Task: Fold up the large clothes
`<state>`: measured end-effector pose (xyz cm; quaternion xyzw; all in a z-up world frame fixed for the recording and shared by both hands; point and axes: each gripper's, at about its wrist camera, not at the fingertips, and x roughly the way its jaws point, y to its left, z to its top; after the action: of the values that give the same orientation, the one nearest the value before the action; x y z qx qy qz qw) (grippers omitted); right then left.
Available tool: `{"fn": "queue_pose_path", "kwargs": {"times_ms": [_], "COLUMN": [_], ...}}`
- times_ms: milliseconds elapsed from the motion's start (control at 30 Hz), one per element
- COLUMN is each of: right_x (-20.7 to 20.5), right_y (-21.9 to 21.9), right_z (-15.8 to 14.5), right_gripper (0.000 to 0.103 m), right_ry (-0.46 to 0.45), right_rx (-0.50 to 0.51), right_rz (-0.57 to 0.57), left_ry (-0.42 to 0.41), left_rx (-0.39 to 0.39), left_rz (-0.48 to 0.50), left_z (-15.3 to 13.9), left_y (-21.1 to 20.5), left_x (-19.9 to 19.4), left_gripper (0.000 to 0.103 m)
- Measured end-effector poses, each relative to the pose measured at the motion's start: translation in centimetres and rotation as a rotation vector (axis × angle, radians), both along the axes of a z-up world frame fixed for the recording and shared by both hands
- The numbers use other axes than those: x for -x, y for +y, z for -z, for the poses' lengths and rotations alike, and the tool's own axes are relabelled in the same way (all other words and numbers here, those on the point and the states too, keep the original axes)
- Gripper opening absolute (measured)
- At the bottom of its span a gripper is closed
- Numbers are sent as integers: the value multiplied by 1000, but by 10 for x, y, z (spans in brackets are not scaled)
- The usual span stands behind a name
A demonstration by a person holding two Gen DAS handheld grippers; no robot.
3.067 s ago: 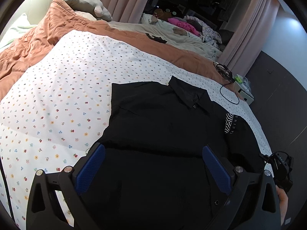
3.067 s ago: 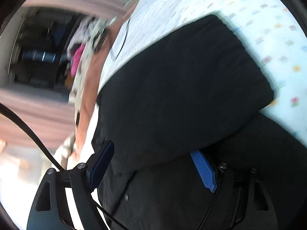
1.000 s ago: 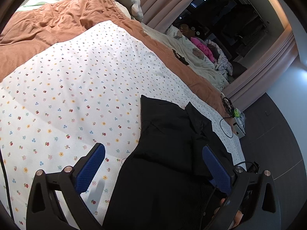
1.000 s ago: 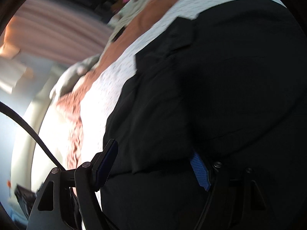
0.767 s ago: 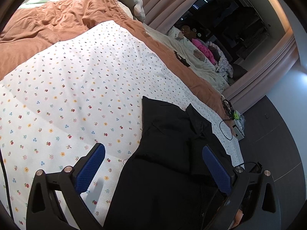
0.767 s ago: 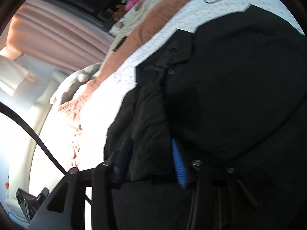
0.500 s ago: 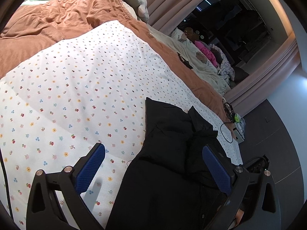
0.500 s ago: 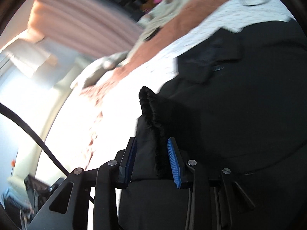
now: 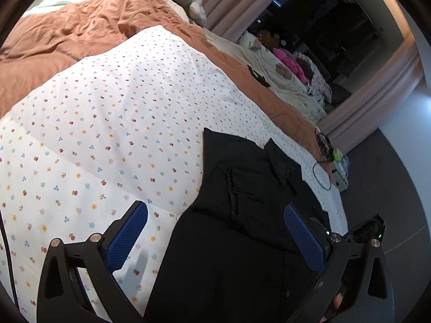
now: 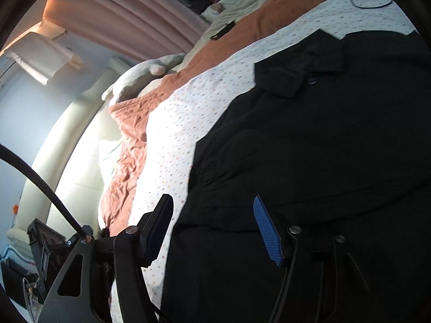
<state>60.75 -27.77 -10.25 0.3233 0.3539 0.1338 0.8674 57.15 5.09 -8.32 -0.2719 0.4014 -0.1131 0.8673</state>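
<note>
A wide bed (image 9: 113,113) is filling most of both views, its white flowered sheet (image 9: 94,148) lying over an orange-brown quilt (image 9: 67,40) that is showing at the far side. Pink curtains (image 10: 129,8) are hanging behind the bed, and a pale stuffed toy (image 10: 140,75) is resting at the quilt's far end.

A black shirt (image 9: 242,228) is lying flat on the flowered sheet near the bed's near edge, collar (image 10: 299,72) pointing away and one side folded in over the body, so a gathered cuff is lying on its front.

The left gripper (image 9: 215,239) is hovering above the shirt's near part with its jaws standing wide and nothing between them. The right gripper (image 10: 212,226) is hanging over the shirt's folded edge; its jaws have just been opening and are standing apart, with the cloth lying below them and not pinched.

A thin black cable (image 9: 322,177) is looping on the sheet by the far corner.
</note>
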Motion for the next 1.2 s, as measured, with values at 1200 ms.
{"fn": "queue_pose_path", "kwargs": {"times_ms": [1200], "right_x": [361], "right_y": [-28], "right_z": [-88], "right_gripper": [83], "right_ry": [-13], "right_rx": [170], "right_rz": [216], "left_ry": [-86], "left_rx": [-119], "left_rz": [-6], "left_z": [-65], "left_y": [28], "left_x": [239], "left_gripper": [103]}}
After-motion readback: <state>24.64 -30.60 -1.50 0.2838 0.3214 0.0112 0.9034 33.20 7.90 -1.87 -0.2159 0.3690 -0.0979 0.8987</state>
